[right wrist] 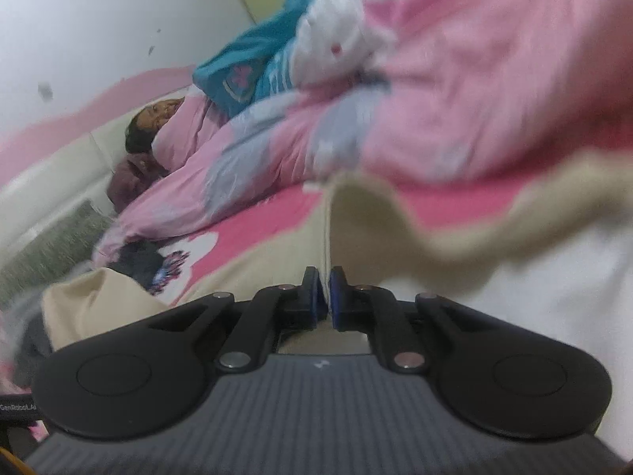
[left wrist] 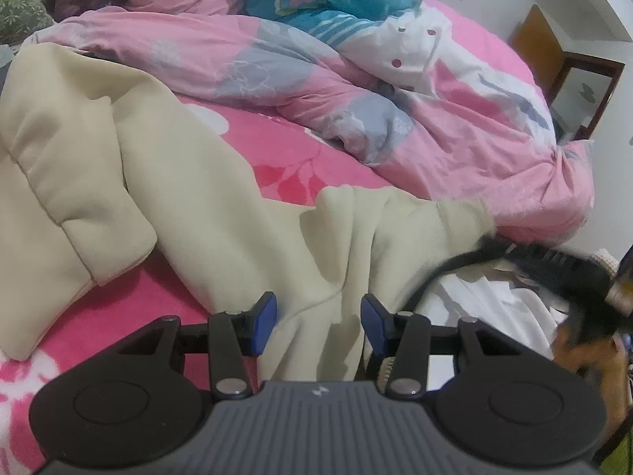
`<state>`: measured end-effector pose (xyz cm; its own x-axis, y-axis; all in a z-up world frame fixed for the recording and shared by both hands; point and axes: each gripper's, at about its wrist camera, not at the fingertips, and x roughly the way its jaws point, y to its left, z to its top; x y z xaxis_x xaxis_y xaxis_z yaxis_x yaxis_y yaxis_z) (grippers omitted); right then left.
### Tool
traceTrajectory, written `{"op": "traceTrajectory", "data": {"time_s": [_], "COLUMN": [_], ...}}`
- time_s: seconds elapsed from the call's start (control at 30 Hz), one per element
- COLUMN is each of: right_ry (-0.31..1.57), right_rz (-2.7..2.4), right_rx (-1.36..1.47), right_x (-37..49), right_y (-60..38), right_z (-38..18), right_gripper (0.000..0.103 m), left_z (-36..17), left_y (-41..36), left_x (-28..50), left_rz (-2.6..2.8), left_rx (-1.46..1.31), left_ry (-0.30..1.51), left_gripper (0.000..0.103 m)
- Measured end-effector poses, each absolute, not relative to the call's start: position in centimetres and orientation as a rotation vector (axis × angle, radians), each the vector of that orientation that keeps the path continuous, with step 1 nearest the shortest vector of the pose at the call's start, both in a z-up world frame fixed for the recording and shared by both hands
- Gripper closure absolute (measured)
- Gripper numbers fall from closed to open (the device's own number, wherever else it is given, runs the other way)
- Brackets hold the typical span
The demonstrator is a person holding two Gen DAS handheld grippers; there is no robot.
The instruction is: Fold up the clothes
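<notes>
- The bed (left wrist: 118, 308), under a bright pink flowered sheet, carries everything.
- A pink, grey and white quilt (left wrist: 316, 91) lies bunched across the far side of the bed, with a teal patterned cloth (left wrist: 316, 4) on top of it; a person lies under it at the far end.
- The cream garment (left wrist: 190, 182) sprawls over the sheet on the near side of the quilt, one thick folded part to the left, a cuffed sleeve reaching right to the quilt's edge.
- A heap of white cloth (left wrist: 494, 301) lies at the right, just beside the cream garment.
- The left gripper (left wrist: 318, 316) hovers over the garment's near folds, its jaws partly apart; cream fabric shows in the gap, and the pads do not press on it.
- The right gripper (right wrist: 324, 297) has its jaws pinched narrow on a seam edge of the cream garment, which rises between the pads.
</notes>
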<state>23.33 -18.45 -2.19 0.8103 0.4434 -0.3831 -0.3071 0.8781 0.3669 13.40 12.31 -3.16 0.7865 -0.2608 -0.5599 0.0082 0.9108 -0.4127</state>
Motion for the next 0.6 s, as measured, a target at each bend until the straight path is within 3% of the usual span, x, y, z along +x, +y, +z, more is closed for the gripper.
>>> {"op": "traceTrajectory", "data": {"time_s": [0.13, 0.3, 0.47, 0.6], "right_ry": [0.448, 0.457, 0.506, 0.601], "right_rz": [0.338, 0.257, 0.244, 0.208], "right_rx": [0.057, -0.199, -0.397, -0.433], "right_x": [24.9, 28.9, 33.2, 35.9], "right_y": [-18.7, -18.0, -15.5, -14.7], "right_z": [3.5, 6.8, 5.2, 0.8], "right_gripper": [0.098, 0.099, 0.099, 0.097], "left_z": [-3.1, -3.0, -3.4, -3.9], "left_y": [11.6, 9.8, 8.6, 8.6], "left_x": [13.4, 12.9, 12.6, 12.8], "left_rz": [-0.16, -0.194, -0.204, -0.198], "left_rx": [-0.365, -0.282, -0.225, -0.223], "left_ry": [0.66, 0.659, 0.67, 0.695], "left_gripper": [0.055, 0.055, 0.054, 0.054]}}
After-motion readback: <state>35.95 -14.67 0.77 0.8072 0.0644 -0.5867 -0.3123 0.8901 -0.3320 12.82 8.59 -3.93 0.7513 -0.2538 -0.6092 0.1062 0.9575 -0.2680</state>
